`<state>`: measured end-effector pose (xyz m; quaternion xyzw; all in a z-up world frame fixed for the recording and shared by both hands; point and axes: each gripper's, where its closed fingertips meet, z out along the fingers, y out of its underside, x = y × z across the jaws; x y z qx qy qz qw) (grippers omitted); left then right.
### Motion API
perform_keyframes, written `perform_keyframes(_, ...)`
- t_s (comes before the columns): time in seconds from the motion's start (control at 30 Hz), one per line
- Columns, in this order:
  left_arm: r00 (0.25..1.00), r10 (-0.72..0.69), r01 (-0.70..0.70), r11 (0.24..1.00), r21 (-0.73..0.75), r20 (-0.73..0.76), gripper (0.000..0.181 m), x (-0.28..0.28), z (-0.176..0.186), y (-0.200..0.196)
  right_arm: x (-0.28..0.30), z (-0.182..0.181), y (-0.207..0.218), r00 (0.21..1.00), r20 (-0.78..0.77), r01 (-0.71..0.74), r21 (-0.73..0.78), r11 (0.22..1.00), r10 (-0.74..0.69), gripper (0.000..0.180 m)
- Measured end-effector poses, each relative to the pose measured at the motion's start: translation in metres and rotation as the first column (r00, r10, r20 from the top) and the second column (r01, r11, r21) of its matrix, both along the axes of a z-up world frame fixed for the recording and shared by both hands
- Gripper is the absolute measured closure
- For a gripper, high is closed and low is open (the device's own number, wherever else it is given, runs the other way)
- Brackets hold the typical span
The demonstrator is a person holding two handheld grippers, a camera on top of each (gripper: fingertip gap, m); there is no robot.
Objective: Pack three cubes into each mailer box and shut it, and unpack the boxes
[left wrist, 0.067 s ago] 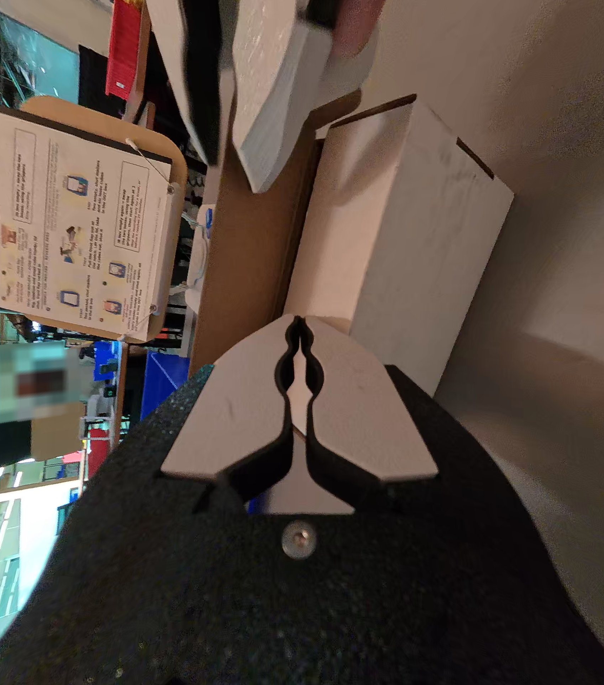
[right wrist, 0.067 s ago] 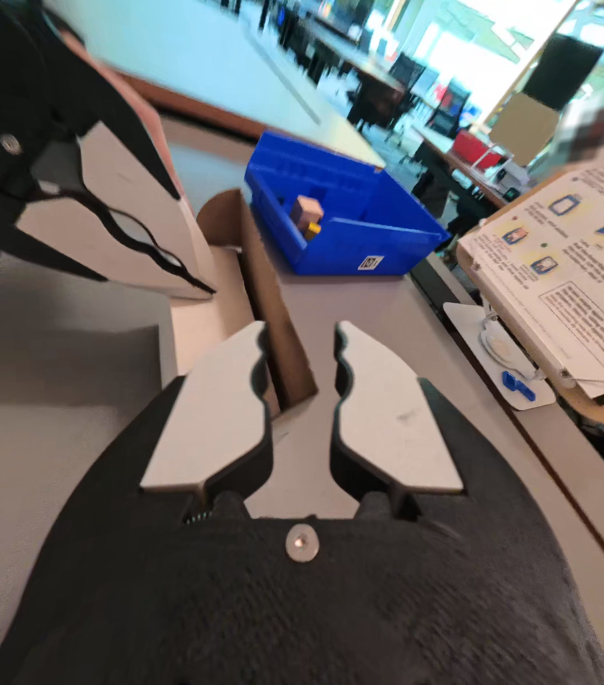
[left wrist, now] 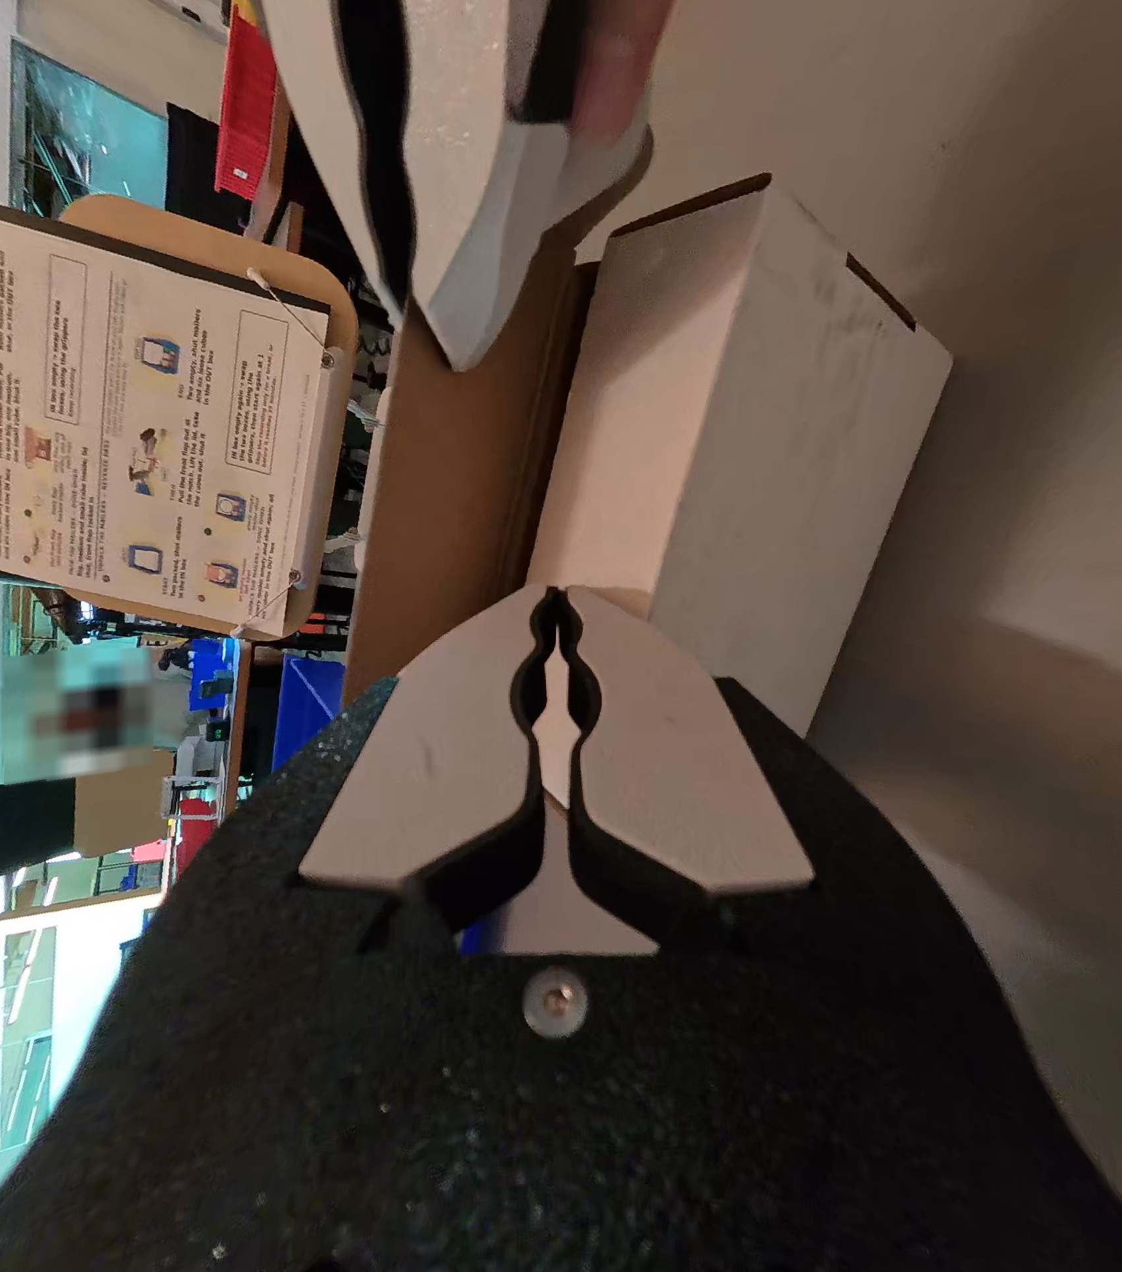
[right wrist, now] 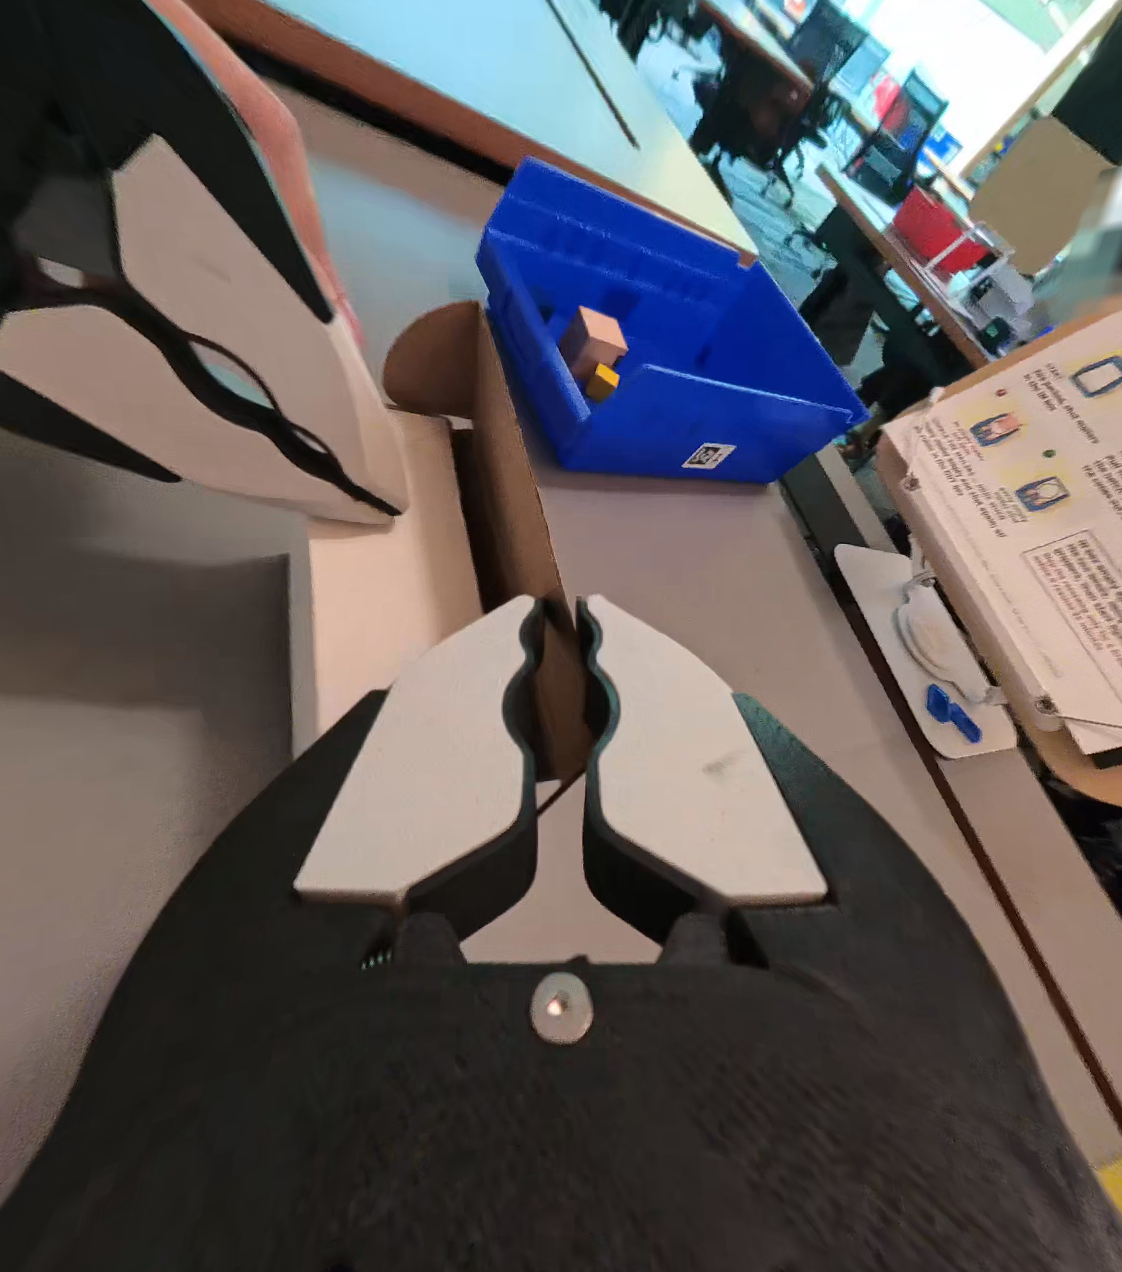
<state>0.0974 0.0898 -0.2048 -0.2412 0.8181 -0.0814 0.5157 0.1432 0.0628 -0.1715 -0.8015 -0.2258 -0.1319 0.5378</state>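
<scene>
A white mailer box [left wrist: 737,440] lies on the grey table, its brown lid flap [left wrist: 468,482] standing up on its left side. My left gripper [left wrist: 554,600] is shut and empty, with its tips against the near end of the box. It also shows in the right wrist view [right wrist: 387,508], its tips resting on the white box [right wrist: 386,585]. My right gripper [right wrist: 561,612] is shut on the near edge of the upright brown flap [right wrist: 510,482]. It also shows in the left wrist view [left wrist: 434,323], above the flap. A tan cube [right wrist: 596,334] and a small yellow cube [right wrist: 605,380] lie in the blue bin [right wrist: 716,413].
The blue bin stands just behind the flap. A clipboard with an instruction sheet [right wrist: 1060,537] hangs over the table's right edge; it also shows in the left wrist view [left wrist: 124,427]. A small white tag with a blue piece [right wrist: 923,654] lies beside it. Chairs and desks stand beyond. The gap from one gripper's tips to the other's is roughly 7 cm.
My right gripper has closed from open onto the brown flap. The left gripper has stayed shut at the box.
</scene>
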Motion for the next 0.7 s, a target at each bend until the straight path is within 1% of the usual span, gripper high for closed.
perform_keyframes(0.03, 1.000, -0.003, 0.003, 1.000, -0.010, 0.001, 0.181, -0.003, 0.000, -0.002, 0.000, 0.001, 0.000, 1.000, 0.012, -0.005, -0.023, 1.000, 0.006, 0.173)
perform_keyframes(0.1, 1.000, -0.022, 0.021, 0.999, -0.032, -0.005, 0.181, -0.012, -0.001, -0.009, -0.006, 0.007, -0.004, 0.999, -0.036, -0.043, -0.065, 0.997, 0.041, 0.175)
perform_keyframes(0.2, 0.998, -0.063, 0.063, 0.997, -0.035, -0.010, 0.181, -0.029, -0.006, -0.027, 0.000, 0.019, -0.009, 1.000, -0.003, -0.003, -0.046, 0.999, 0.002, 0.175)
perform_keyframes(0.27, 0.992, -0.088, 0.086, 0.996, -0.034, -0.093, 0.181, -0.041, -0.027, -0.036, -0.002, 0.029, -0.012, 1.000, -0.012, -0.023, -0.002, 1.000, 0.023, 0.176)
perform_keyframes(0.3, 0.993, -0.088, 0.086, 0.996, -0.026, -0.082, 0.181, -0.041, -0.034, -0.038, -0.004, 0.034, -0.014, 0.999, -0.025, -0.043, 0.011, 0.999, 0.043, 0.177)
perform_keyframes(0.33, 0.995, -0.093, 0.091, 0.995, -0.040, -0.037, 0.181, -0.039, -0.035, -0.040, -0.005, 0.036, -0.015, 0.998, -0.028, -0.057, 0.019, 0.998, 0.057, 0.178)
perform_keyframes(0.4, 0.994, -0.113, 0.110, 0.984, -0.140, -0.008, 0.181, -0.038, -0.035, -0.049, -0.001, 0.038, -0.016, 0.998, 0.005, -0.062, 0.025, 0.998, 0.062, 0.178)
perform_keyframes(0.47, 0.990, -0.074, 0.100, 0.969, -0.227, 0.122, 0.181, -0.028, -0.011, -0.047, -0.003, 0.036, -0.018, 0.993, 0.041, -0.106, -0.004, 0.994, 0.106, 0.178)
perform_keyframes(0.53, 0.970, 0.030, 0.043, 0.957, -0.287, 0.243, 0.181, -0.013, 0.014, -0.030, -0.003, 0.035, -0.019, 0.990, 0.064, -0.124, -0.026, 0.992, 0.126, 0.177)
perform_keyframes(0.57, 0.966, 0.055, 0.029, 0.948, -0.317, 0.251, 0.181, -0.005, 0.016, -0.024, -0.002, 0.035, -0.018, 0.990, 0.060, -0.126, -0.034, 0.991, 0.128, 0.177)
perform_keyframes(0.63, 0.984, 0.050, 0.015, 0.934, -0.357, 0.171, 0.181, 0.011, -0.001, -0.022, 0.000, 0.037, -0.016, 0.990, 0.053, -0.131, -0.031, 0.991, 0.132, 0.178)
perform_keyframes(0.7, 0.991, 0.083, -0.046, 0.949, -0.311, 0.107, 0.181, 0.022, -0.022, -0.015, 0.003, 0.038, -0.014, 0.989, 0.045, -0.139, -0.036, 0.990, 0.140, 0.178)
